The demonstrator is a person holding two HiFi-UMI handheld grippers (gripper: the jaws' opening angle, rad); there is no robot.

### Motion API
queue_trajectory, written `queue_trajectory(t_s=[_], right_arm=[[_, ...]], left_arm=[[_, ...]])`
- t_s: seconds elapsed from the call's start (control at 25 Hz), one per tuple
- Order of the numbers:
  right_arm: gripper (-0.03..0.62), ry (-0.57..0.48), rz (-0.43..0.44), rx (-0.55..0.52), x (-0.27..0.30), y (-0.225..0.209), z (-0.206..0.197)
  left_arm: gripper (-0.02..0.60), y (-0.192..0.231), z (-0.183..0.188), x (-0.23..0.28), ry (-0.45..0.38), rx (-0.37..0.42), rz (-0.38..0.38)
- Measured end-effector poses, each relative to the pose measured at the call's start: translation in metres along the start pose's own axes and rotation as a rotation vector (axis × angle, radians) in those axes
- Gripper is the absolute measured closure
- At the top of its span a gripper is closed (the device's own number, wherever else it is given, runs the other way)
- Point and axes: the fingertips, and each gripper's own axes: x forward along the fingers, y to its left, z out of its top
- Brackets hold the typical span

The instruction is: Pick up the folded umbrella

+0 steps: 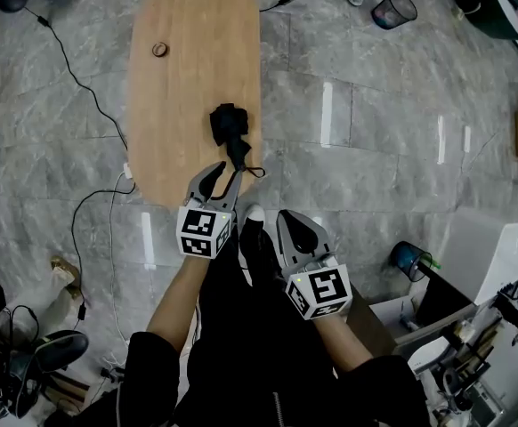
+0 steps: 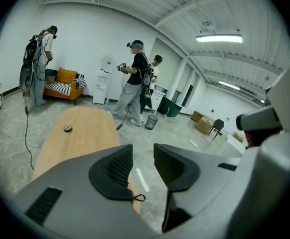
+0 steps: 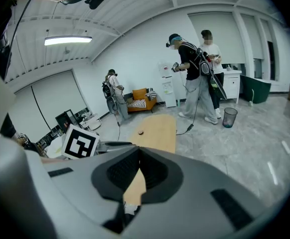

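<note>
A black folded umbrella [image 1: 230, 130] lies on the near end of an oval table [image 1: 179, 78]. The left gripper [image 1: 222, 175] hovers at the table's near edge, jaws apart and empty, apparently lined up to grasp the handle. The right gripper [image 1: 296, 227], jaws together, hangs off the table, likely unneeded.

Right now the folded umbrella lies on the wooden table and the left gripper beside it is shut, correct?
Not quite: the folded umbrella lies on the wooden table, but the left gripper beside it is open, jaws apart in the left gripper view.
</note>
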Motion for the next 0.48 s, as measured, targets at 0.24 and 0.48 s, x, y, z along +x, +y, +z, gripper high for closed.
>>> queue_trajectory(t_s=[0.24, 0.48], right_arm=[[0.583, 0.003, -0.027, 0.029, 0.007, -0.007, -0.003], [0.583, 0.034, -0.029, 0.015, 0.013, -0.001, -0.014]], left_arm=[[0.437, 0.018, -0.014, 0.014, 0.023, -0.026, 0.016], [0.425, 0.031, -0.033, 0.027, 0.039, -0.068, 0.026]])
